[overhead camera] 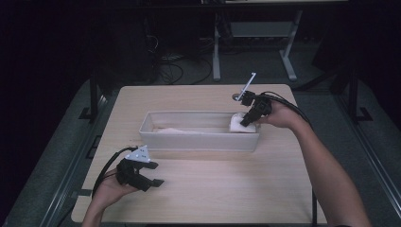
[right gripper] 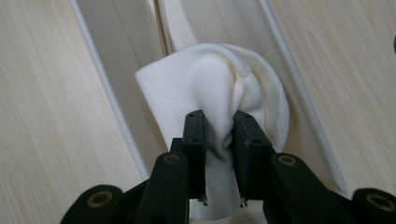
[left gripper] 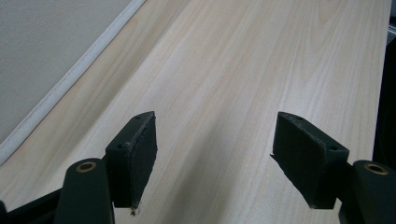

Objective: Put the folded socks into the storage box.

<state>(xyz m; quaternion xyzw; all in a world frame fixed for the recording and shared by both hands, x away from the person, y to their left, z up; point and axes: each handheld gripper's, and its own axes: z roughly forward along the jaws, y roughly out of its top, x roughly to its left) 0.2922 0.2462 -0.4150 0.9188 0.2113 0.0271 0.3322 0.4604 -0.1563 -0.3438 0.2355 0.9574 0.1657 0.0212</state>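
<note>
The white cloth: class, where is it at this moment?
In the high view, the white cloth sits at the tray's right end, pinched by the right gripper.

High view: dim overall, light falling from above onto the pale table (overhead camera: 203, 194), surroundings from 9 through 12 to 3 o'clock sunk in near-black, a soft shadow under the tray (overhead camera: 198, 137) along its near wall, mild softness and grain throughout, no glare. Left gripper view: evenly lit, wood grain sharp at centre, black pads (left gripper: 133, 154) in the foreground slightly soft, a faint shadow at 6 o'clock. Right gripper view: bright, white cloth (right gripper: 210, 88) near overexposed at 12 o'clock with folds shaded, edges slightly blurred.
</note>
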